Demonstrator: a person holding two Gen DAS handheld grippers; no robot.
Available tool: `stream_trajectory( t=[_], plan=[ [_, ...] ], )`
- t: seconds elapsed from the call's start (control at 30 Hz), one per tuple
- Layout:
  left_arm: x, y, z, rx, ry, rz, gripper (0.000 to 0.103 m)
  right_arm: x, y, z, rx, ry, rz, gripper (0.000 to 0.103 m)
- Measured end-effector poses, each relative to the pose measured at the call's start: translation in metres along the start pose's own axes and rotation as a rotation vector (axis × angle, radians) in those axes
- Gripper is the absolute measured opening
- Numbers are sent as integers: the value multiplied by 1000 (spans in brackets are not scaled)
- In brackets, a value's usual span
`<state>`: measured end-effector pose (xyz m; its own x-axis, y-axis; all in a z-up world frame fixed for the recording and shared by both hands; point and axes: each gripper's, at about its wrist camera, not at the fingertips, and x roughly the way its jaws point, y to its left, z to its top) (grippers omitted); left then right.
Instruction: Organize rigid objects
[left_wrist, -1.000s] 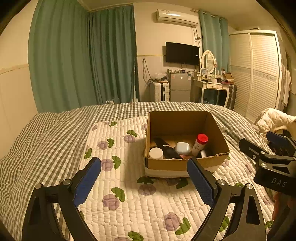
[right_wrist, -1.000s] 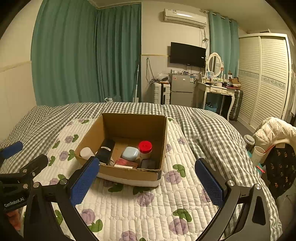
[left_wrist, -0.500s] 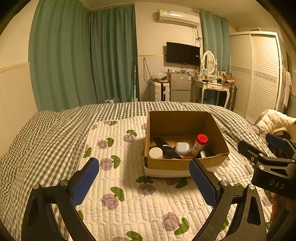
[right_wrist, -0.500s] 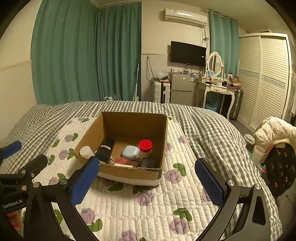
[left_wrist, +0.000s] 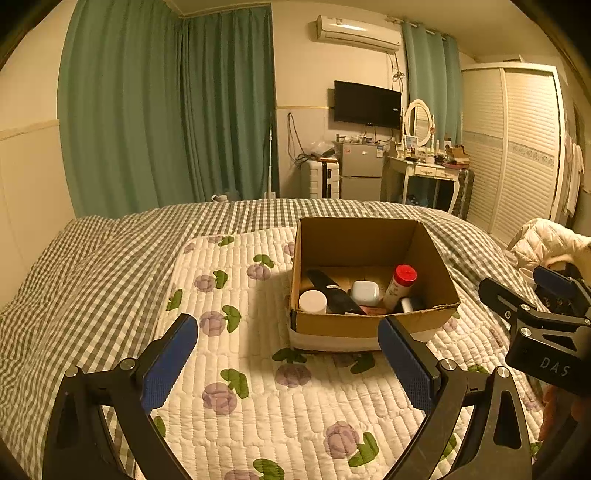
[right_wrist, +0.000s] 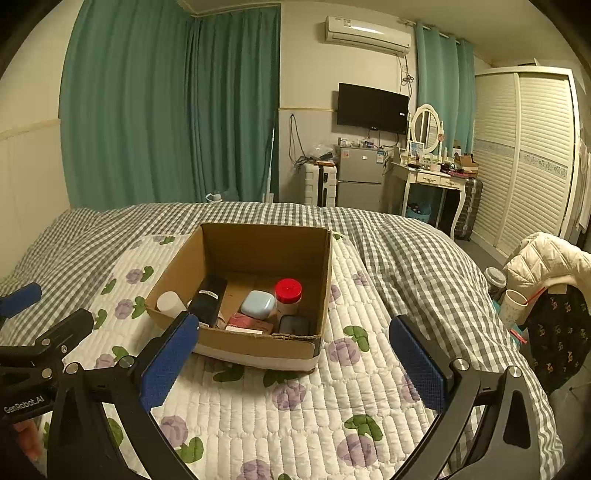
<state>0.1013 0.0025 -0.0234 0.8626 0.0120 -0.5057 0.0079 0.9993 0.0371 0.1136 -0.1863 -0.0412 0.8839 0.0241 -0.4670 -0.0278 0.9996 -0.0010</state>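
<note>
An open cardboard box (left_wrist: 373, 326) (right_wrist: 255, 345) sits on a floral quilted pad on the bed. Inside are a red-capped bottle (left_wrist: 400, 286) (right_wrist: 288, 297), a pale blue case (left_wrist: 365, 292) (right_wrist: 258, 304), a long black item (left_wrist: 332, 291) (right_wrist: 208, 299), a white round jar (left_wrist: 312, 301) (right_wrist: 168, 302), a pink flat box (right_wrist: 249, 323) and a dark case (right_wrist: 293, 325). My left gripper (left_wrist: 291, 363) is open and empty, short of the box. My right gripper (right_wrist: 293, 363) is open and empty, also in front of it.
The quilted pad (left_wrist: 258, 387) lies on a grey checked duvet (left_wrist: 92, 266). A white jacket on a chair (right_wrist: 546, 258) and cups (right_wrist: 511, 304) stand at the bed's right. Green curtains, a fridge, a dressing table and a wardrobe line the far wall.
Both grippers have drifted slightly; the box sits a touch lower in the left wrist view. Nothing was grasped or released.
</note>
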Motion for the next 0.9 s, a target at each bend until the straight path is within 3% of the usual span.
stream_trajectory(
  t=[0.9],
  plan=[
    [1, -3, -4, 27, 4, 13, 100, 4, -3, -3, -5, 29, -1, 103]
  ],
)
